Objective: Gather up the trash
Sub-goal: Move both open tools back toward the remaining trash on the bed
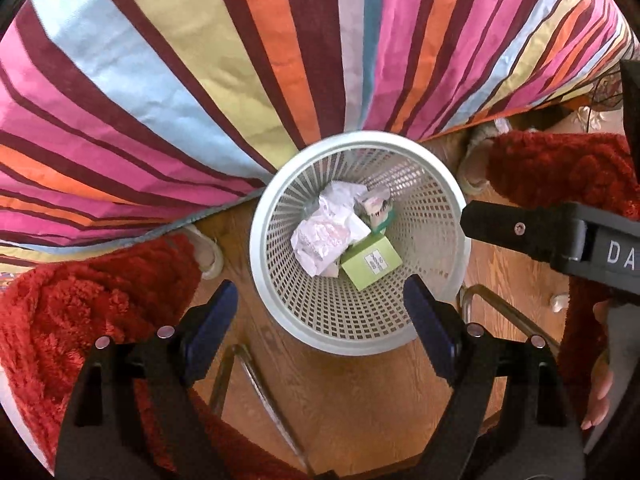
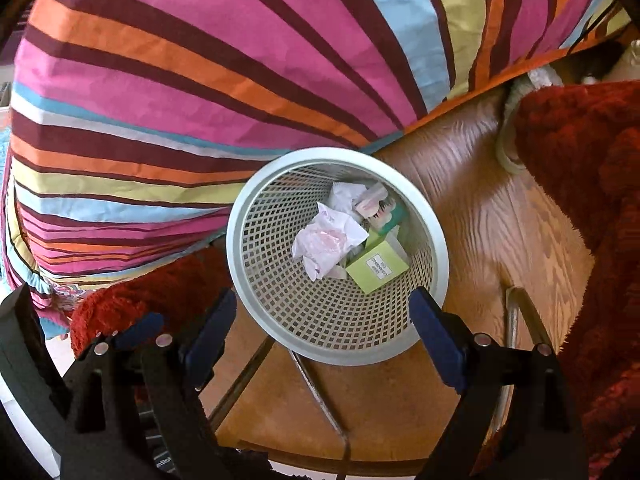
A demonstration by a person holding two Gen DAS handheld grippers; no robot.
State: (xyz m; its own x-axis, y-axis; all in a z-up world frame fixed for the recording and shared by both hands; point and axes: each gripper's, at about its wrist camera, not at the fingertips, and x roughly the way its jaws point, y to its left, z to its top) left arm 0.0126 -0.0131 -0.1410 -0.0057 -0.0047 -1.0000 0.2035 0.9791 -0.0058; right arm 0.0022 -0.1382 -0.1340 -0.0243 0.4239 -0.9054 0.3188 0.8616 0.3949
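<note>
Both grippers (image 1: 320, 300) (image 2: 324, 308) open, empty, above bin (image 1: 264, 216) w/ trash (image 1: 324, 236).

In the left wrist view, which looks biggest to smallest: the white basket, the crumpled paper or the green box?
1. White basket, by far the largest.
2. Crumpled paper.
3. Green box, somewhat smaller than the paper.

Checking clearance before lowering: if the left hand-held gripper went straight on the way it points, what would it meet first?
Probably the near rim of the white mesh bin, just beyond the open left hand-held gripper; depth is unclear, so it might pass inside onto the crumpled paper.
</note>
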